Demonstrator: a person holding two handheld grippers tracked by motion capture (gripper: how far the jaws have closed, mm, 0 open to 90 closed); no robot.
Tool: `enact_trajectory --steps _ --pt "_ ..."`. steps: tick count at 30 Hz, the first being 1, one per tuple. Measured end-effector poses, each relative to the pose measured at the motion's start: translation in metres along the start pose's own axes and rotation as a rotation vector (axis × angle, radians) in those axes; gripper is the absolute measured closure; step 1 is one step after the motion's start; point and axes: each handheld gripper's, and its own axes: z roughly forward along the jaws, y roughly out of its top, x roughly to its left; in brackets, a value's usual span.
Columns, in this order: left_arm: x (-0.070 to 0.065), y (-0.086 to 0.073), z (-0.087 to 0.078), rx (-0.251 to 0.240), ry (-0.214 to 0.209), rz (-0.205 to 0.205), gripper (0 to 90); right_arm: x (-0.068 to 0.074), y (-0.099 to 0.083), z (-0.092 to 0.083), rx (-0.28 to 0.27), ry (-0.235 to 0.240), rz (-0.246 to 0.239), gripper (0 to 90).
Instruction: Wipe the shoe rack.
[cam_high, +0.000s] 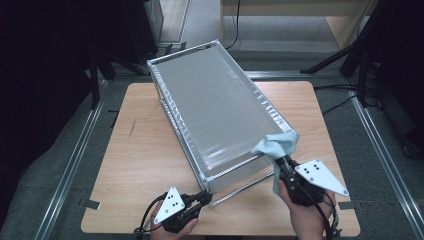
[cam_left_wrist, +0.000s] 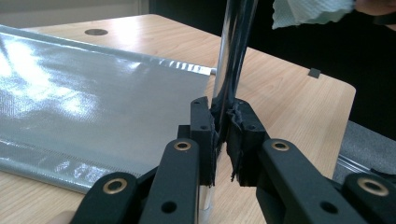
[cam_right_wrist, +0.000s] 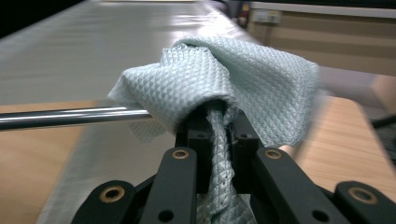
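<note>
Left hand-held gripper (cam_high: 204, 199) clamps the near corner post (cam_left_wrist: 232, 60) of the metal-framed rack (cam_high: 215, 107) lying on the wooden surface (cam_high: 140, 165); if that grip slips, the rack could skid. Right hand-held gripper (cam_high: 281, 162) pinches a pale blue cloth (cam_high: 277, 145) bunched at the rack's near right corner, over the chrome rail (cam_right_wrist: 65, 116); a loose fold could snag or pull free.

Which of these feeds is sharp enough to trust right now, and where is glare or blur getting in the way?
High view: sharp and evenly lit, dark beyond the table. Left gripper view: crisp at the left gripper clamped on the chrome post; bright glare patches on the silver sheet. Right gripper view: the cloth is sharp near the right gripper, its edges and the background smeared.
</note>
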Motion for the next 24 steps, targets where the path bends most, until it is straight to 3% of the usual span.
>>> enact_trajectory --steps 3,8,19,21,24 --pt "0.000 0.000 0.000 -0.001 -0.001 -0.001 81.4 -0.012 -0.001 0.001 0.007 -0.006 0.032 82.5" --pt "0.000 0.000 0.001 -0.003 0.003 -0.007 81.3 -0.002 -0.001 0.000 0.013 0.022 0.022 82.6" --pt "0.001 0.000 0.002 -0.007 0.003 -0.007 81.2 0.080 0.001 -0.003 0.021 0.267 -0.082 82.4" --pt "0.001 0.000 0.001 -0.007 0.001 -0.008 81.2 0.087 0.002 -0.004 0.026 0.300 -0.083 82.3" --pt "0.001 0.000 0.001 -0.006 -0.001 -0.008 81.2 0.084 0.002 -0.003 0.032 0.302 -0.063 82.2"
